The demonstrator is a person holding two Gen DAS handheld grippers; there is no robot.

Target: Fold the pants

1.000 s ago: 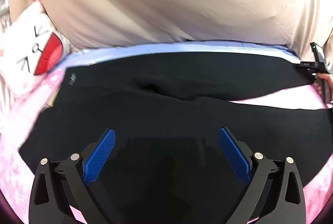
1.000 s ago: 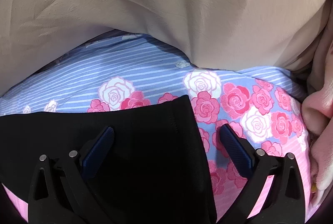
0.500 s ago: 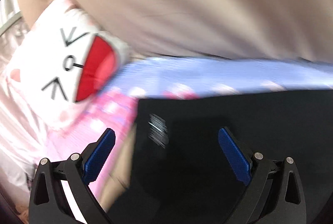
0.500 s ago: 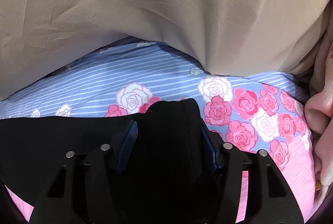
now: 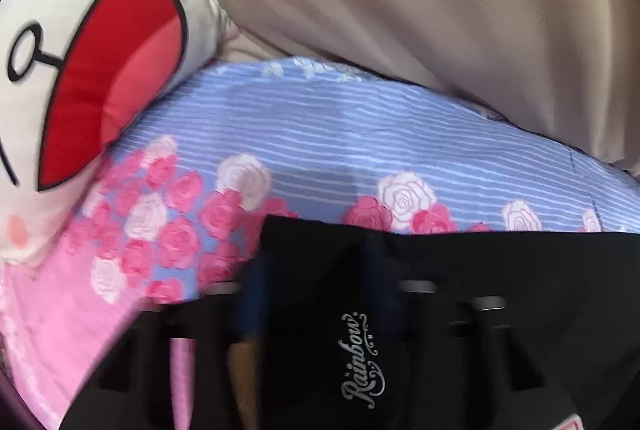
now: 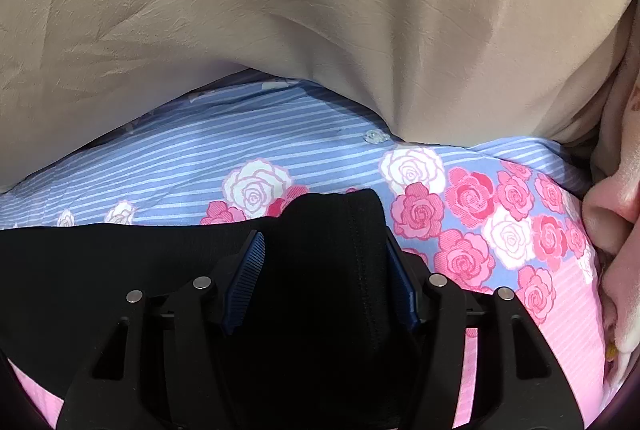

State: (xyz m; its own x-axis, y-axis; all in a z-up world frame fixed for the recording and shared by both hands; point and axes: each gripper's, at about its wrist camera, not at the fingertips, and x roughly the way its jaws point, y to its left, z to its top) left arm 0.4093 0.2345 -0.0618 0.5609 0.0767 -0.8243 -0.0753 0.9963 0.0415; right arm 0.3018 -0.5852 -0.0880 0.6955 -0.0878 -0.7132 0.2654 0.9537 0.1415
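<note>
The black pants lie spread on a bed sheet printed with blue and white stripes and pink and white roses, and everything here is placed against that sheet. In the left wrist view the left gripper is blurred, its blue pads drawn in close on a corner of the pants that carries a silver "Rainbow" label; it is closed on the fabric, its jaws having just been closing with the cloth between them. That corner sits at the near edge of the sheet's rose band, with the striped part beyond it. A white cushion with a drawn face and a big red mouth rests on the sheet's left end, and a beige blanket is heaped over the sheet's far side. In the right wrist view the right gripper pinches the other end of the pants, which bunches up into a hump between the blue pads; its jaws have just been closing and now press on the cloth. This end also lies on the rose band, the blanket overhanging the stripes behind it. Pale pink bedding is bunched at the sheet's right edge.
</note>
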